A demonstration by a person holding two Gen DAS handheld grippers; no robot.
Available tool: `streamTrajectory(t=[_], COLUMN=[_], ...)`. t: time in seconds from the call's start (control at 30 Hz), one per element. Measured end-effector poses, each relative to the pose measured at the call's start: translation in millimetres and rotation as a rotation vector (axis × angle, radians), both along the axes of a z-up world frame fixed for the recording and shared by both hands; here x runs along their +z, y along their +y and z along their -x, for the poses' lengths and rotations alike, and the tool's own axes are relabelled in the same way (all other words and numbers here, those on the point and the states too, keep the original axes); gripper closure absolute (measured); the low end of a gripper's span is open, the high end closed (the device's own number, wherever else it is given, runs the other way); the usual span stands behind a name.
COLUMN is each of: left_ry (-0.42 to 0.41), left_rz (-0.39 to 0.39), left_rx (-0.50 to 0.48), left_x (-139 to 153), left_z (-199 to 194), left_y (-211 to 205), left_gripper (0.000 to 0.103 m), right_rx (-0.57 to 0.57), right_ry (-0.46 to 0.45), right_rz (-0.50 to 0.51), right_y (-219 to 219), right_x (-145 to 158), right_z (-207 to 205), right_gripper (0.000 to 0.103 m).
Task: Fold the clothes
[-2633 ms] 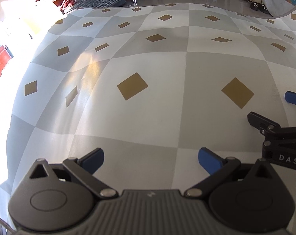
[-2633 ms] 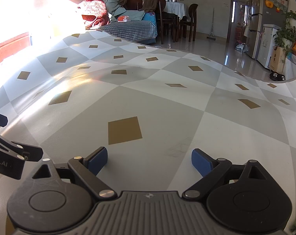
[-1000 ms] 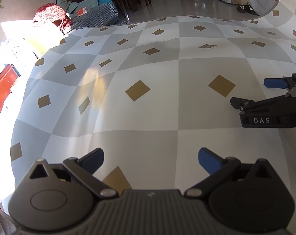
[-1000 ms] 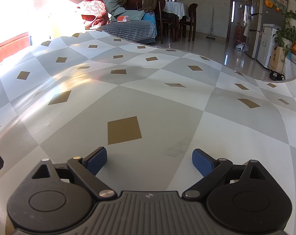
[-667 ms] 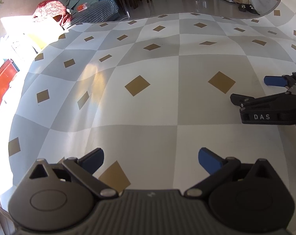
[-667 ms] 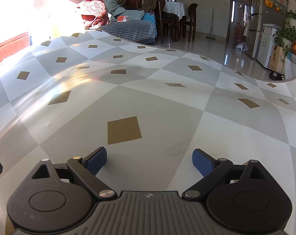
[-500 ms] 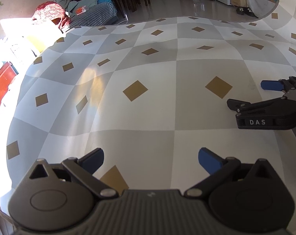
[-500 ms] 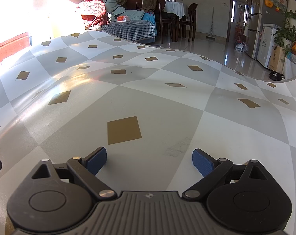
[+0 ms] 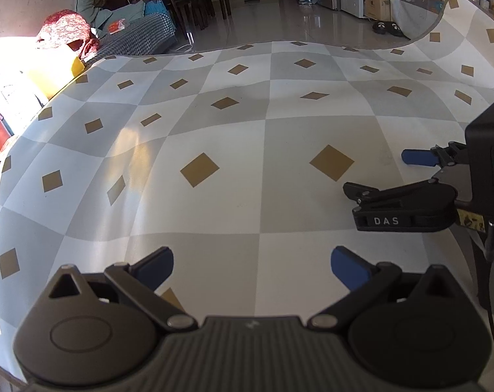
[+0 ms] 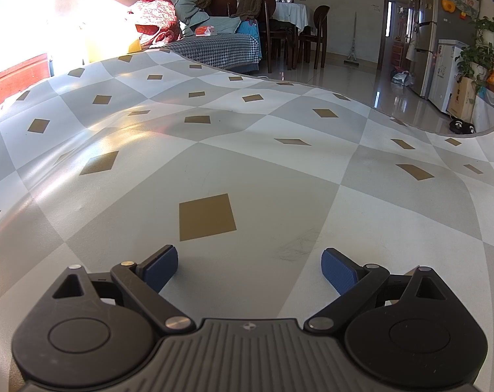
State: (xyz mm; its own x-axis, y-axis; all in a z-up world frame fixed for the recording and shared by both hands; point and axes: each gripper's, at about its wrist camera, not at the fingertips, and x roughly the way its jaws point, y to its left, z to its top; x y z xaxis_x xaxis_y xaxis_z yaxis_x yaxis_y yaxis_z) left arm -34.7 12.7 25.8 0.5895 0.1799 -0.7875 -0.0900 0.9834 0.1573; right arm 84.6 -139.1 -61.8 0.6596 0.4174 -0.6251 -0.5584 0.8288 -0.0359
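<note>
While both claws hover low over the table (image 9: pixel 234 202), neither holds anything: the left claw (image 9: pixel 252 263) has its blue pads spread wide, and the right claw (image 10: pixel 249 268) is spread just as wide over a gold diamond on the checked tablecloth (image 10: pixel 279 176). Seen from the left wrist view, the right claw (image 9: pixel 394 176) sits off to the right side, pointing across toward the middle of the table, its pads apart.

Outward from the claws the cloth-covered surface runs bare to its far edge; no garment lies on it in either view. So the clothes to fold are out of sight, and I cannot tell which way they lie from either claw, how their long side runs, or which hand is nearer. My guess is the task stands at a gap between garments, with a piece yet to be brought onto the table. Beyond the edge are a checked sofa (image 10: pixel 221 49), dining chairs (image 10: pixel 312 32) and a fridge (image 10: pixel 426 32).
</note>
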Motion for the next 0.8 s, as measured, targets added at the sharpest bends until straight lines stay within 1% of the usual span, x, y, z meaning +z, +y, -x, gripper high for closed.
streamTrajectory(t=[0.23,0.43,0.63,0.7,0.8], left_ry=[0.004,0.014,-0.007,-0.012,0.011], left_rz=[0.024,0.024,0.017,0.027,0.046], left_rx=[-0.015,-0.026,-0.018,-0.012,-0.012], left_x=[6,2,4,5,-1], left_z=[-5,0,7,8,6], left_y=[-4,-3,8,11,11], left_gripper=[0.0,0.0,0.0,0.0,0.0], right_rx=[0.0,0.0,0.0,0.0,0.0], right_ry=[0.0,0.0,0.0,0.0,0.0], right_rz=[0.0,0.0,0.0,0.0,0.0], right_y=[0,0,0,0,0], right_x=[0,0,0,0,0], right_z=[0,0,0,0,0], right_gripper=[0.008,0.008,0.008,0.008,0.008])
